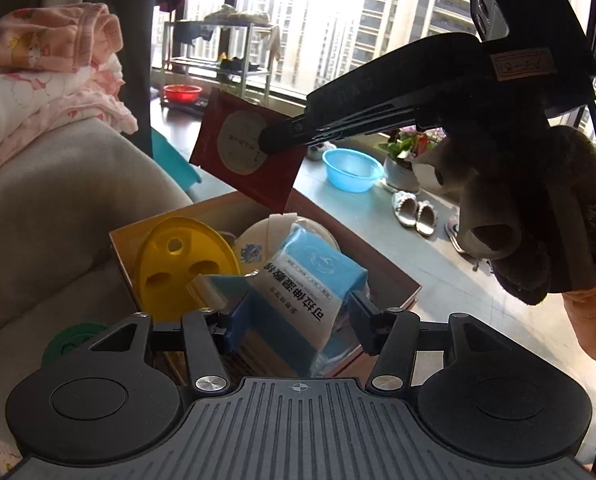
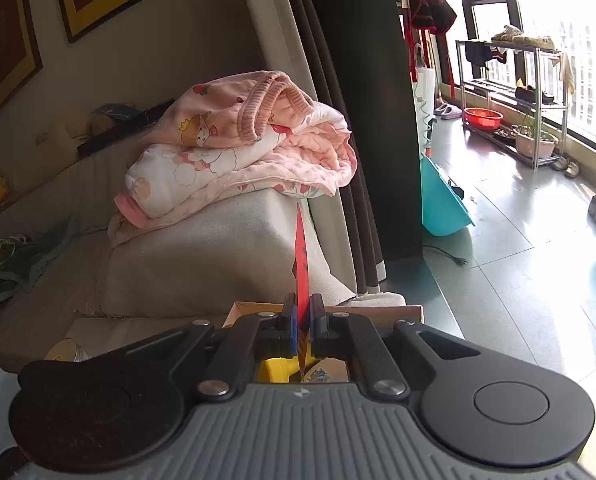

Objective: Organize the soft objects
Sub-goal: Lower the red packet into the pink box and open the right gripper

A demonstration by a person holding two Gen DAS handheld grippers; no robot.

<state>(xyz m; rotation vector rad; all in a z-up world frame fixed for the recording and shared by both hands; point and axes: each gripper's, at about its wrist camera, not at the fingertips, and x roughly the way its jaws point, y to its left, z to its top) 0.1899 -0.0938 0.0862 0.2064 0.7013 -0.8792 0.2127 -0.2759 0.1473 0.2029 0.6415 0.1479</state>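
My left gripper (image 1: pixel 298 322) is shut on a blue and white soft pack (image 1: pixel 298 280) with Chinese print, held over an open cardboard box (image 1: pixel 394 276). The box holds a yellow plastic lid (image 1: pixel 177 264) and a white round item (image 1: pixel 257 244). My right gripper (image 2: pixel 302 320) is shut on a flat red pouch (image 2: pixel 301 256), seen edge-on in the right wrist view. In the left wrist view the right gripper (image 1: pixel 265 140) holds the red pouch (image 1: pixel 249 152) with its round white label in the air above the box's far side.
A grey sofa (image 2: pixel 201 256) stands next to the box, with folded pink blankets (image 2: pixel 237 152) on its armrest. A blue basin (image 1: pixel 352 170), slippers (image 1: pixel 414 212), a potted plant (image 1: pixel 406 152), a red basin (image 2: pixel 482 117) and a metal rack (image 2: pixel 514 80) stand by the window.
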